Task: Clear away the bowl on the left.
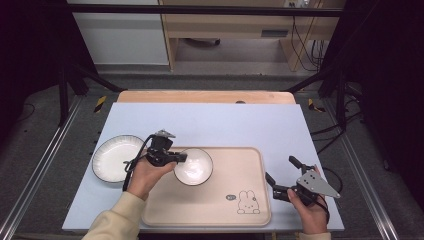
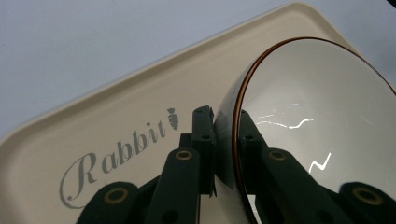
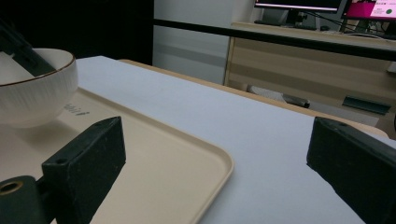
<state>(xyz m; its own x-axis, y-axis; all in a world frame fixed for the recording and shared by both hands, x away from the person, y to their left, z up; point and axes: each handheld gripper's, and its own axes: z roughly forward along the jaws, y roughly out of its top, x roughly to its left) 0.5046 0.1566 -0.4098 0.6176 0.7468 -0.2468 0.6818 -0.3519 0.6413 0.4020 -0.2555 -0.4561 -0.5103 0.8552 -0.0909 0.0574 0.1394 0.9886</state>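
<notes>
On the tray (image 1: pixel 215 210), toward its left end, sits the bowl (image 1: pixel 193 166), with the left tool (image 1: pixel 179 158) clamped on its near-left rim: in the left gripper view one jaw lies against the outer wall and the other inside, the brown-edged rim (image 2: pixel 238 140) pinched between them. It looks like glazed ceramic, so I judge it stiff, fairly heavy for its size, slick and breakable. A rim pinch at one side leaves the weight hanging off the pads, and the glaze gives little friction; the bowl could tip or slide if swung quickly. Holding deep over the rim, as now, and keeping it low and level seems the safest way to carry it. Whether it rests on the tray or is just off it I cannot tell. A plate (image 1: pixel 116 157) lies on the counter (image 1: pixel 210 122) just left of the tray. The right tool (image 1: pixel 281 175) waits off the tray's right edge, its jaws wide apart and empty.
</notes>
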